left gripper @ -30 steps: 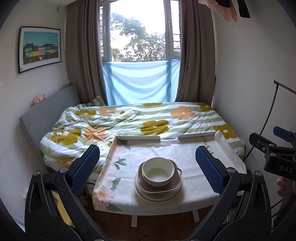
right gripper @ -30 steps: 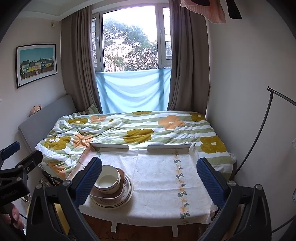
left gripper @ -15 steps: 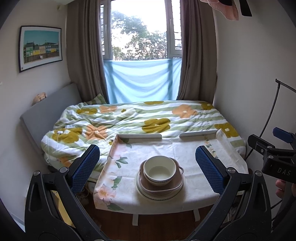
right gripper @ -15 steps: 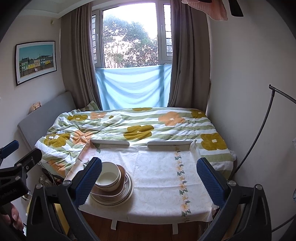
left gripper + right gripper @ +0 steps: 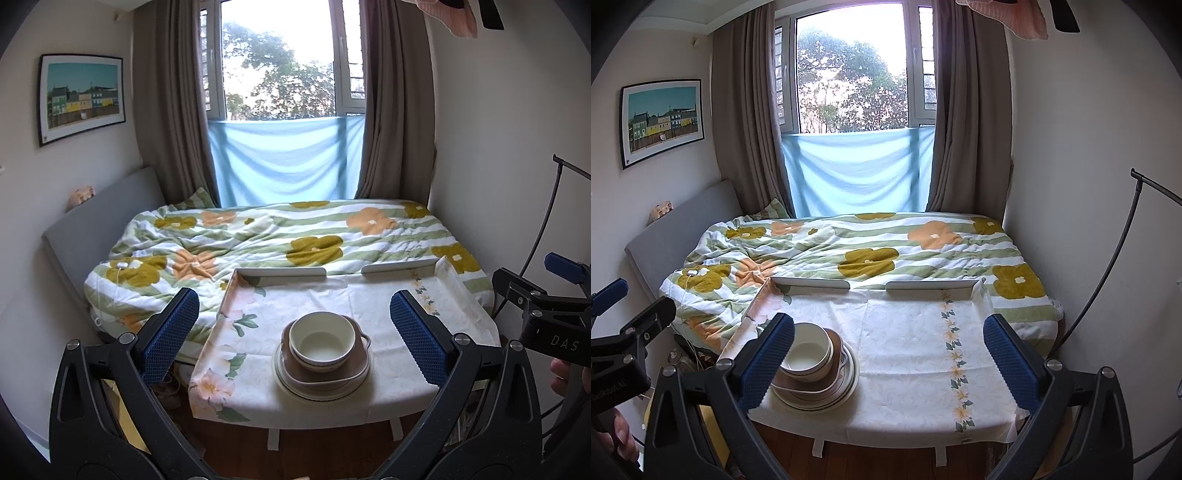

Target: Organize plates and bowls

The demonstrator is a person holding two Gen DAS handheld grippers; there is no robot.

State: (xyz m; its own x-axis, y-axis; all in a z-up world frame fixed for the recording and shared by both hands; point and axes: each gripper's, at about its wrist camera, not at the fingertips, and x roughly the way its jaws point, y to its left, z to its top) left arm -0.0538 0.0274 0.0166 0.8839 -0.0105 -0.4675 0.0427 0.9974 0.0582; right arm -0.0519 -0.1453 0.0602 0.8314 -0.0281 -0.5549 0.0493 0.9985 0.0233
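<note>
A cream bowl [image 5: 322,341] sits inside a brown handled dish [image 5: 356,371], which rests on stacked cream plates [image 5: 286,380] near the front of a small cloth-covered table [image 5: 332,295]. The same stack appears at the left of the right wrist view, with the bowl [image 5: 809,354] on the plates [image 5: 827,400]. My left gripper [image 5: 294,334] is open, held back from the table with the stack framed between its blue pads. My right gripper [image 5: 888,354] is open too, empty, with its left pad [image 5: 768,360] overlapping the stack's left edge.
Behind the table lies a bed with a flowered quilt [image 5: 280,236], then a window with brown curtains. A black stand pole [image 5: 1108,273] curves along the right wall. The table's right half [image 5: 923,354] carries only the cloth. Wooden floor lies below the table's front edge.
Both views have tilted slightly downward and drawn a bit nearer to the table; the stack sits a little higher and larger in frame. Both grippers stay open.
</note>
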